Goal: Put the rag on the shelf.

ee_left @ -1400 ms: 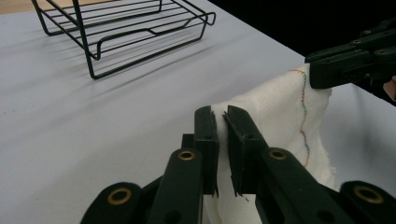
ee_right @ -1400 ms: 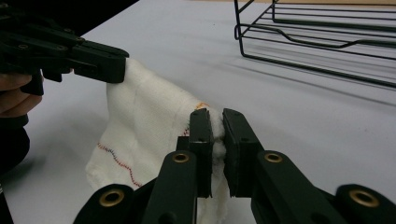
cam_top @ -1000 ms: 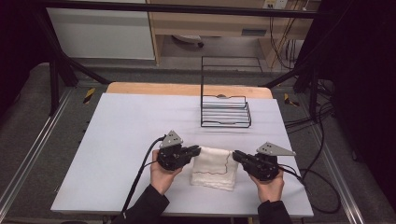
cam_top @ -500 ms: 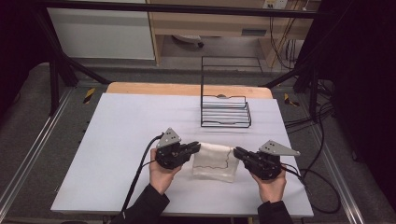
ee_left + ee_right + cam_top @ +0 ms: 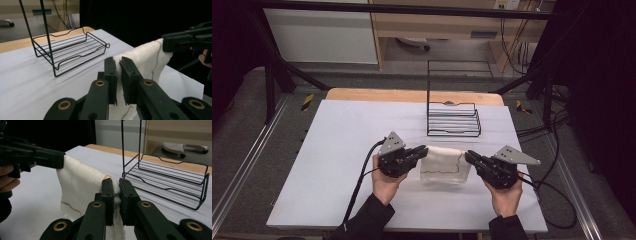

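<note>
Now left claw (image 5: 423, 150) clamped on left corner of white cloth (image 5: 444, 164); right claw (image 5: 468, 156) clamped on right corner. Cloth hangs stretched between claws above white table (image 5: 337, 150), lower edge drooping toward table. Black wire rack (image 5: 453, 120) just behind cloth.

Both grippers, left gripper (image 5: 423, 150) and right gripper (image 5: 469, 155), are showing matte black bodies. Each is carrying a grey three-cornered plate on top and trailing a black cable. Brass-coloured pivot rings are showing on the jaw linkages in both gripper views. The person is wearing dark long sleeves (image 5: 364, 220).
</note>
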